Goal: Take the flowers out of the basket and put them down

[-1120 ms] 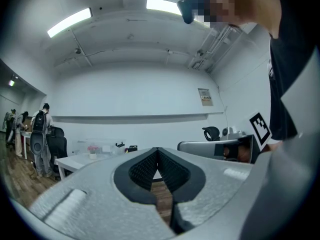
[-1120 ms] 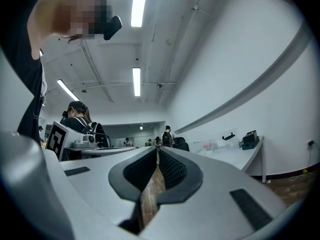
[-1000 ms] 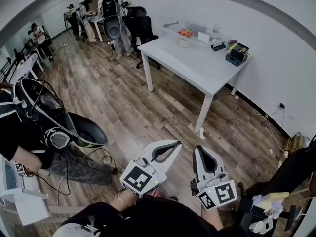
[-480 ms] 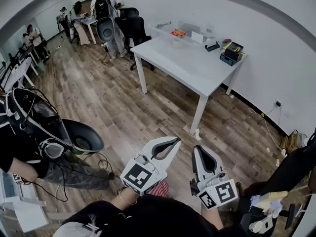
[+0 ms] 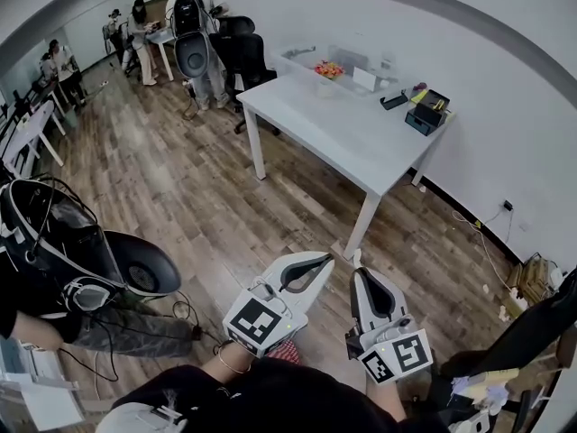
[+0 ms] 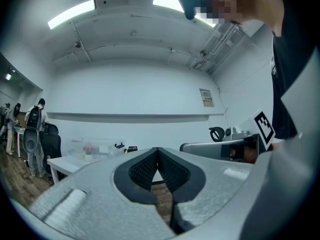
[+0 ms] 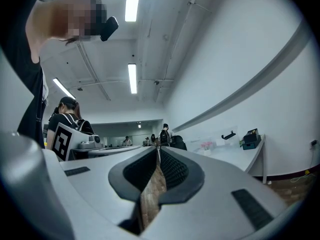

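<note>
A white desk (image 5: 343, 133) stands on a wooden plank floor (image 5: 207, 188), its long far edge close to a white wall (image 5: 478, 61). At its far right corner sits a dark box (image 5: 425, 114) with something yellow-green on top, and a small black item (image 5: 393, 101) lies just beside it. A white card (image 5: 365, 79) stands near the far edge, and a clear container (image 5: 302, 59) sits towards the far left corner. Beyond the desk's left end is a black office chair (image 5: 245, 50), next to a standing person with a black backpack (image 5: 189, 12). More people (image 5: 135, 25) are gathered further back. A thin cable (image 5: 487, 242) trails over the floor by the wall.
</note>
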Demonstrator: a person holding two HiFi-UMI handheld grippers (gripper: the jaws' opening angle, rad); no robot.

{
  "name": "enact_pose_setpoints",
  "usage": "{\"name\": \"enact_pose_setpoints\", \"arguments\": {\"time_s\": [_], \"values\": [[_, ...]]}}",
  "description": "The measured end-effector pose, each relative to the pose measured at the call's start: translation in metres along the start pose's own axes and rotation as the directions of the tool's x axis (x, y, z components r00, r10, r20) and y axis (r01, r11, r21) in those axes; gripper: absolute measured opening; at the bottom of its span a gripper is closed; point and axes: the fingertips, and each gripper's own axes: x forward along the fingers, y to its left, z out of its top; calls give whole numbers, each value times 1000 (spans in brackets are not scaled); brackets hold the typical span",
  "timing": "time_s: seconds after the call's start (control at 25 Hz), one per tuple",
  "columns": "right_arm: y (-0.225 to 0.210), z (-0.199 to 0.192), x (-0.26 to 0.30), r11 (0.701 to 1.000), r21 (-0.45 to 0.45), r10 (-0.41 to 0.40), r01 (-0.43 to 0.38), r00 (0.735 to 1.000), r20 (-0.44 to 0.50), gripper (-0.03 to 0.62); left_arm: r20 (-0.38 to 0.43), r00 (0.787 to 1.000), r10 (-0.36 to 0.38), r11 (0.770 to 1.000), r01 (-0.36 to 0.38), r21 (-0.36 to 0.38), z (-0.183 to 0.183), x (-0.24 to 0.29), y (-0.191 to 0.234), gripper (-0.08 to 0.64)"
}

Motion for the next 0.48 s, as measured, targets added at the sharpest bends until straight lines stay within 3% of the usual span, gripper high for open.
{"name": "enact_pose_setpoints", "arguments": {"time_s": [0.48], "values": [[-17,-10,71,1000,-8,12,-12,999,-30,15,0,1000,6,1000,-6,-2,-8,20,67,3]]}}
